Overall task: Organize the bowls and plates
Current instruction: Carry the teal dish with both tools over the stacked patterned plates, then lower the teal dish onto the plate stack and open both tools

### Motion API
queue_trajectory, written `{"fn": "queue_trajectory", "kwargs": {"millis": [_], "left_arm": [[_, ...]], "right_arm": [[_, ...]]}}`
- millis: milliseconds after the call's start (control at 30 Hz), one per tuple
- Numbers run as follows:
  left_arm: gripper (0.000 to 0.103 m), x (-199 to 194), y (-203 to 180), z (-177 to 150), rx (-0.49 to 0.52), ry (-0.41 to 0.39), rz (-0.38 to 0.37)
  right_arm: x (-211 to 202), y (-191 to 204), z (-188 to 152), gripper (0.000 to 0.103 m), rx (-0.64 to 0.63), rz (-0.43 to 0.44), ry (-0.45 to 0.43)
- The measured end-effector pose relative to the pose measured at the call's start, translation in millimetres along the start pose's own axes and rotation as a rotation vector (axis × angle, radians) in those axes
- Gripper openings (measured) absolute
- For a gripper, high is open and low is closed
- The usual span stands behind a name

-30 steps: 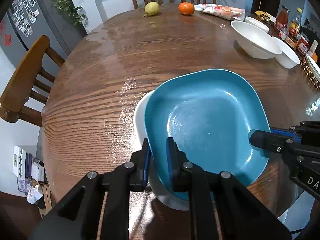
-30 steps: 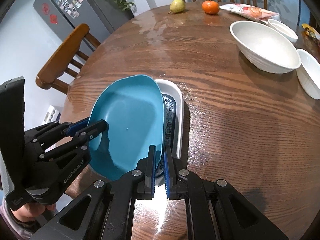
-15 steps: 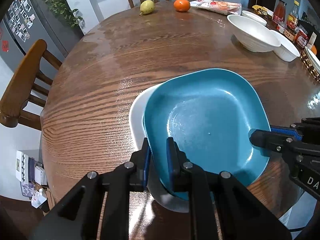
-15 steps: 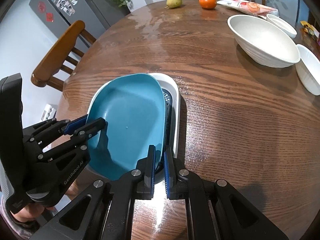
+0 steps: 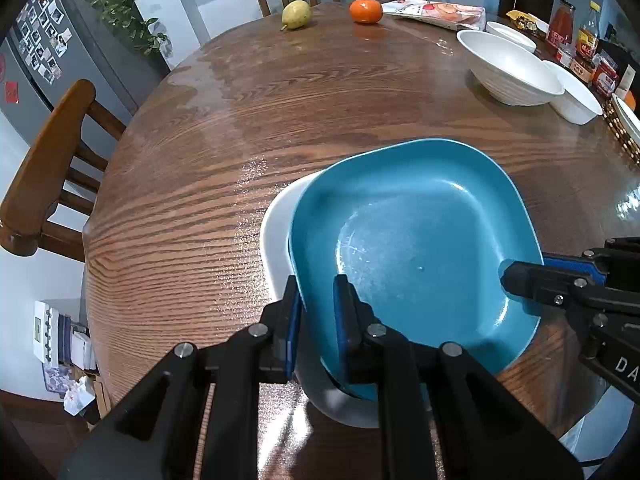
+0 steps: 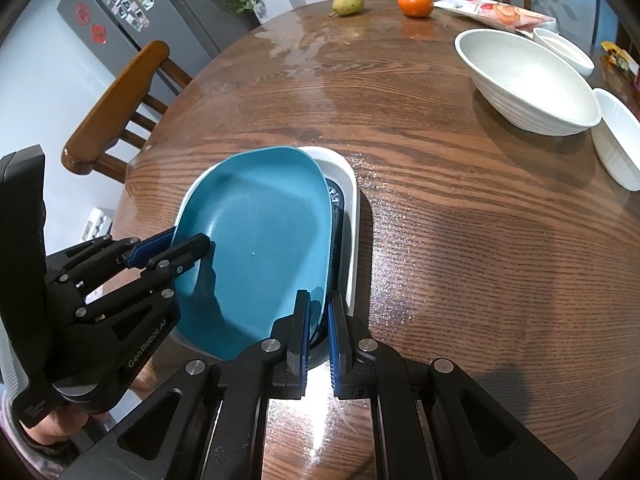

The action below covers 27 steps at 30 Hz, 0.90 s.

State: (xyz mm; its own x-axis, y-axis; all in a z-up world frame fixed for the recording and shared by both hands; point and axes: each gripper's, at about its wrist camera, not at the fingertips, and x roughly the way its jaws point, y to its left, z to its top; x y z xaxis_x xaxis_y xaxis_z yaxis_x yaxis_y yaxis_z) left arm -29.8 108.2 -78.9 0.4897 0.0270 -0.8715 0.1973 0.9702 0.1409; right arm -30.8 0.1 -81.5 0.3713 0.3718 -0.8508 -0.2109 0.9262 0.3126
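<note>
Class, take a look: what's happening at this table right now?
A person holds the blue plate by opposite edges, the left hand-held gripper and the right hand-held gripper each clamped on its rim. The plate sits over a white dish on the wooden table. White bowls wait further back.

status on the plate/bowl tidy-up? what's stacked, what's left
Done: nothing fully settled. In hand: the blue plate is held at opposite rims by the left gripper and the right gripper, over the white dish at the near table edge, still gripped. Left: the large white bowl and the two smaller white bowls sit apart at the far right.
</note>
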Motion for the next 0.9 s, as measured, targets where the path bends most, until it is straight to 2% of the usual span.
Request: {"fn": "queue_trajectory", "kwargs": {"millis": [600,900], "left_arm": [[0.017,-1.4,-0.3,1.9,0.005,-0.006,0.011],[0.023,-3.1,-0.3,1.8,0.004,-0.013,0.006]], "right_arm": [[-6.3,2.2,0.4,0.008,-0.004,-0.018,-0.023],[-8.2,1.8,1.1,0.008,0.007,-0.019,-0.029]]}}
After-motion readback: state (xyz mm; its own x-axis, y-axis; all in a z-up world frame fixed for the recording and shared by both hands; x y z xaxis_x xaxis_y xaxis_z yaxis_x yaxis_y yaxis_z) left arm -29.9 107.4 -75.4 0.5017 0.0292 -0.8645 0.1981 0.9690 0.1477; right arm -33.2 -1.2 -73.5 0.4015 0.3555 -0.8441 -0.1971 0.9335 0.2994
